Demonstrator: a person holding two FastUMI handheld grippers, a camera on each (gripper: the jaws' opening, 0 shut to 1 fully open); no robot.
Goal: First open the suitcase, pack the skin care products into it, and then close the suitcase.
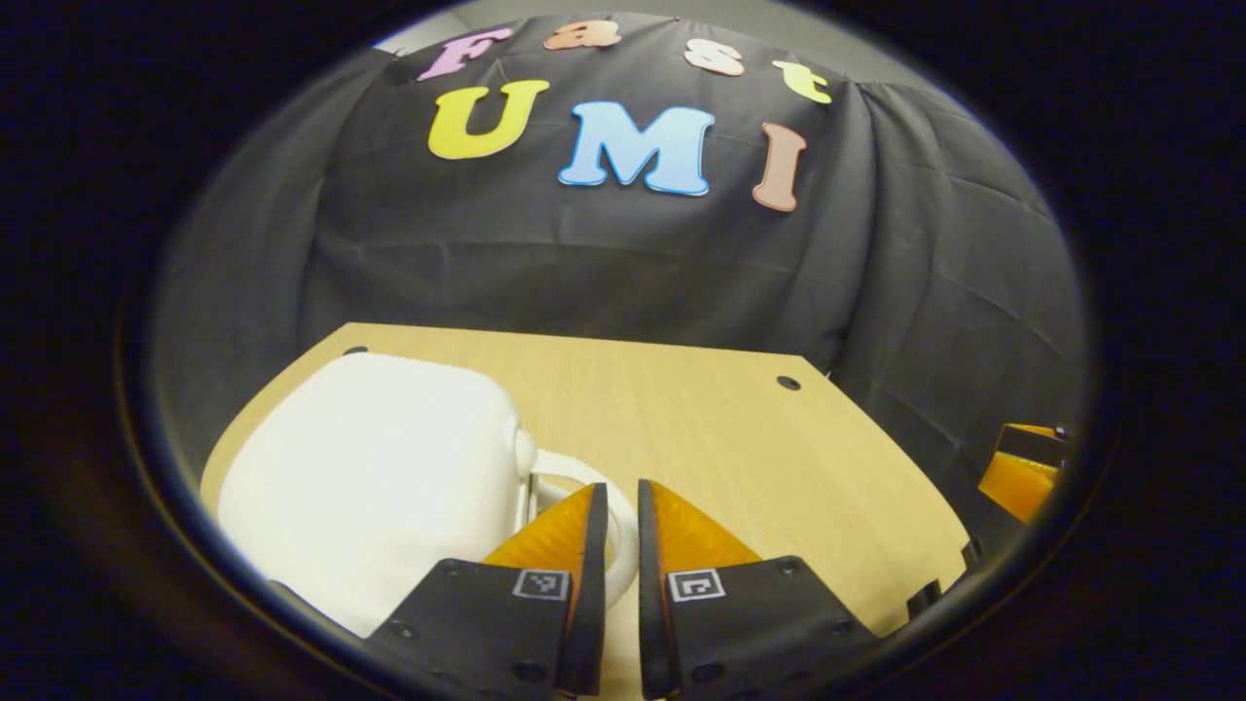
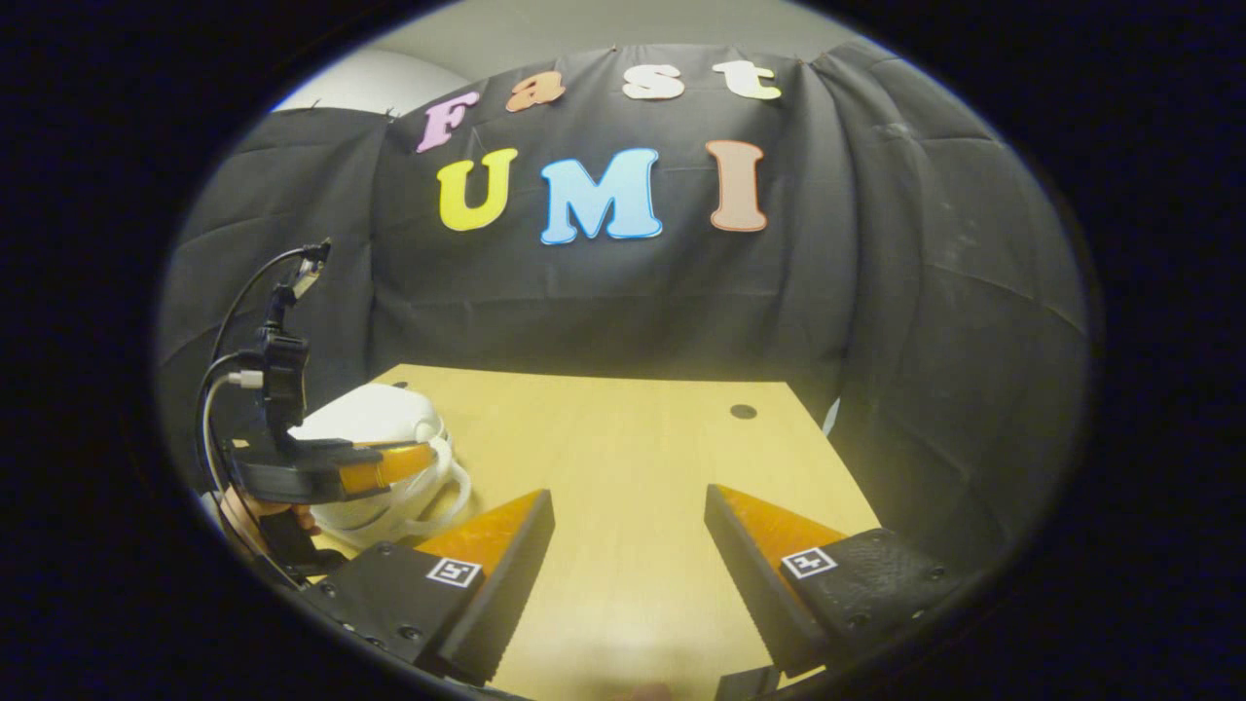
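Left claw (image 1: 623, 516) nearly closed around the white handle (image 1: 594, 492) of the case (image 1: 375, 482) at ten o'clock (lid down); right claw (image 2: 628, 545) wide open, empty, well apart.

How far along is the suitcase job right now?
Early or very late, can't tell. The white suitcase lies closed on the table. In hand: the left gripper pinches its handle. The right gripper hangs open. Skin care products unseen.
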